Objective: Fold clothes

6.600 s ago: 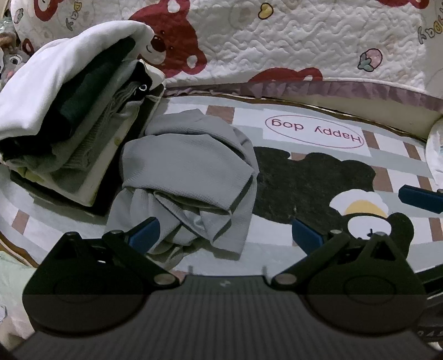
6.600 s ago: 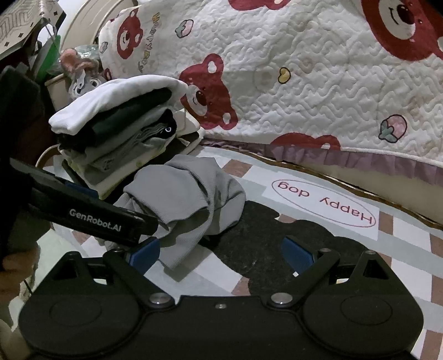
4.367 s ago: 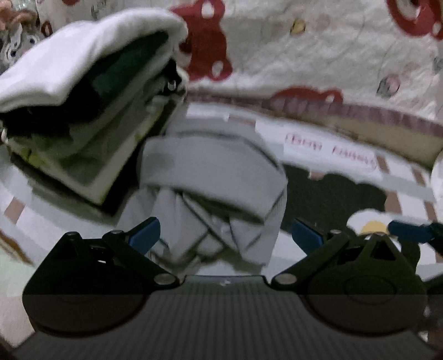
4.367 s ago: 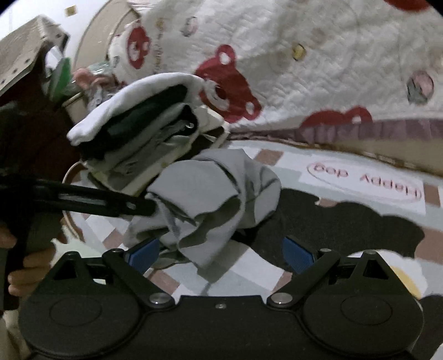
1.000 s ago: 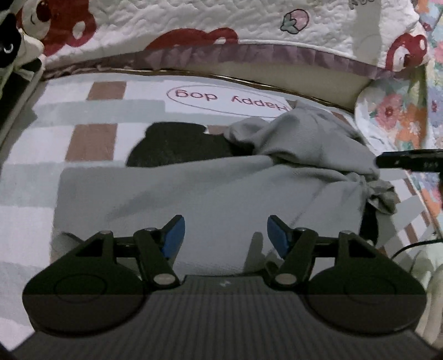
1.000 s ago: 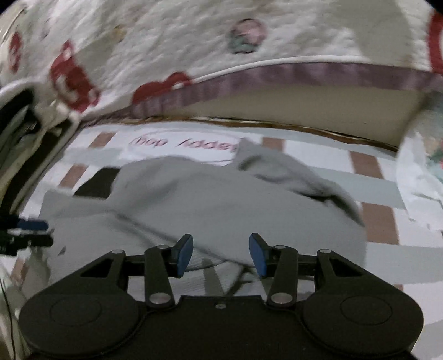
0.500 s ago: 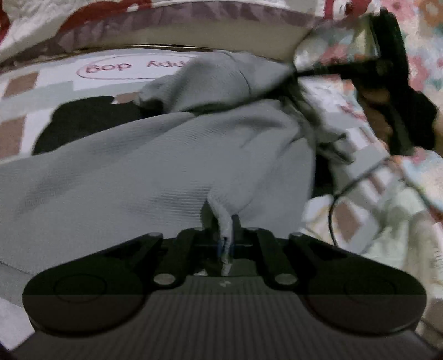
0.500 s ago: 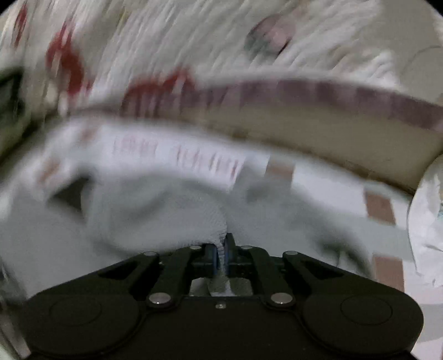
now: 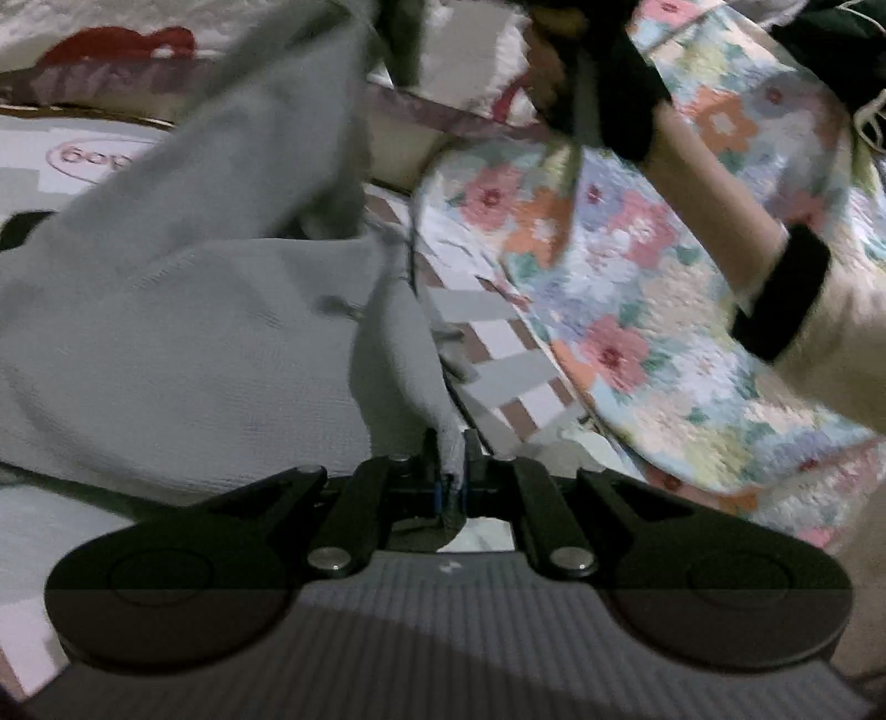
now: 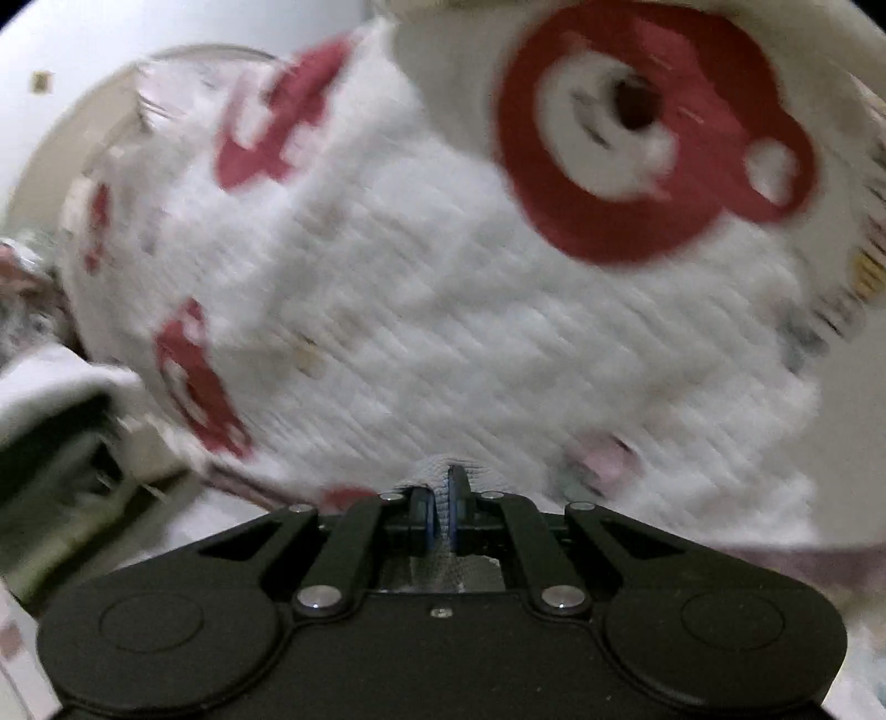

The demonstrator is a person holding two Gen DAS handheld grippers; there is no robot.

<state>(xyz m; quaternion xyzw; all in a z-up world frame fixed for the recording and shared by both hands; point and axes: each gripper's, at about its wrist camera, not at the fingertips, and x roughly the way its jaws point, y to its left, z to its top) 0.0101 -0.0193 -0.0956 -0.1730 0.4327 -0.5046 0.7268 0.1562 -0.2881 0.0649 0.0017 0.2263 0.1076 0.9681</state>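
Left gripper [image 9: 451, 487] jaws are pinching a corner of the grey garment [image 9: 183, 332], which is draping toward 10 o'clock over the mat [image 9: 33, 171]. Right gripper [image 10: 440, 518] jaws are clamping pale fabric [image 10: 451, 462], bear quilt [image 10: 443, 310] blurring at 12.

Down on the mat [image 9: 498, 343], checked in white, grey and brown, with a red oval of lettering [image 9: 94, 158] near its far edge. The grey garment [image 9: 183, 332] sprawls across the mat's middle and left, lower part resting on it, upper part lifted clear. On the right edge, a floral quilt [image 9: 637, 310] lies over the mat. Along the far edge, a bear-print quilt [image 9: 111, 50] with a purple frill [image 9: 443, 119] stands up from it. The right wrist view is blurred; a stack of clothes [image 10: 50, 443] sits at the left, base unclear.
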